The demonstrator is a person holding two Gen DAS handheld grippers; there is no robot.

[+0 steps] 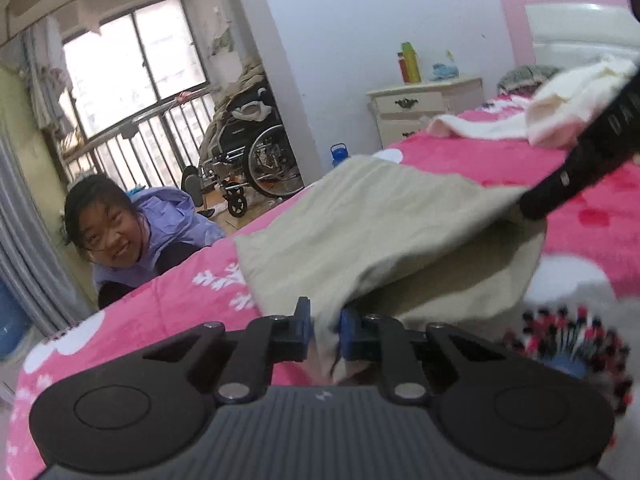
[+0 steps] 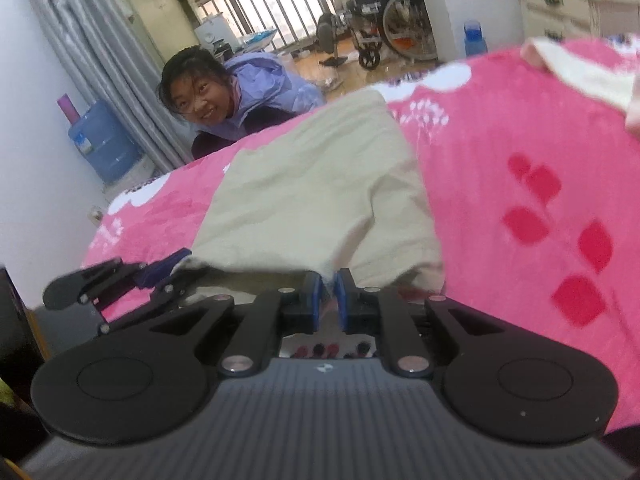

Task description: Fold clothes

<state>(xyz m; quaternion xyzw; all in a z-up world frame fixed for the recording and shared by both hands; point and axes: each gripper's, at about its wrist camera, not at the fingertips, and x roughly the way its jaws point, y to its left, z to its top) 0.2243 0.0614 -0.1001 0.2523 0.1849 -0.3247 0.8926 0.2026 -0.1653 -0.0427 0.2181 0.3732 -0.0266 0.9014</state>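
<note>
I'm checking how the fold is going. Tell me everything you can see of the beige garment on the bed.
The beige garment is soft, matte, woven-looking cloth lying on the pink blanket. Its near edge is lifted, with a layer doubled over the rest. The left hand-held gripper and right hand-held gripper each pinch that near edge. No buttons or prints show.

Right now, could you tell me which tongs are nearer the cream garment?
Right. The right tongs pinch the beige cloth on the cream garment's side; the left tongs sit farther off.
</note>
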